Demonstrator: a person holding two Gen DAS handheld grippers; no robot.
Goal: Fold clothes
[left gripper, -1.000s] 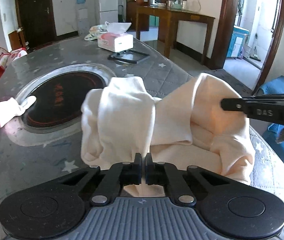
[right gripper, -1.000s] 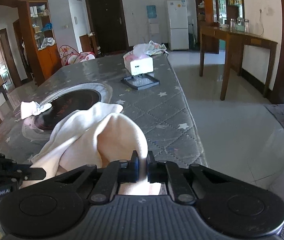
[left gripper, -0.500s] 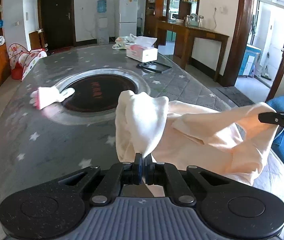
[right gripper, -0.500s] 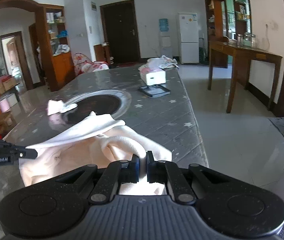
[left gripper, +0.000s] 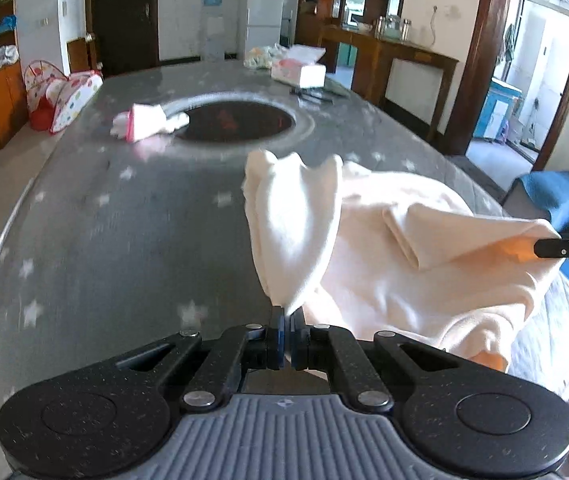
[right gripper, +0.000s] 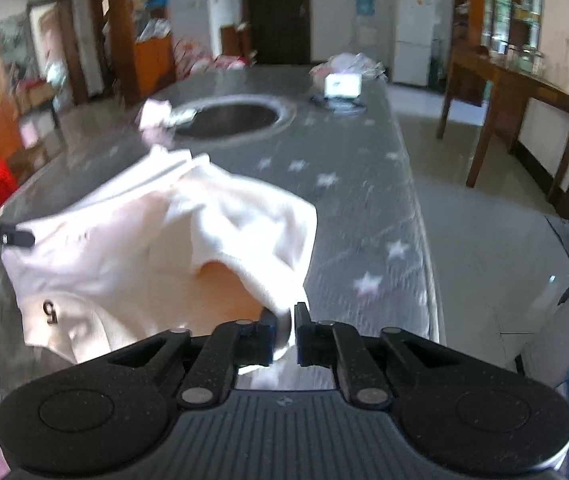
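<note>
Cream garment stretched between two grippers above the grey tabletop.

The left gripper (left gripper: 287,334) has its jaws pressed together on a pinch of the cream cotton garment (left gripper: 384,248); the right gripper (right gripper: 286,334) has just been parting its jaws, a narrow gap showing with cloth still between them. The garment hangs slack from one gripper to the other, its long axis running side to side along the near edge of the grey star-patterned tabletop (left gripper: 124,240).
</note>
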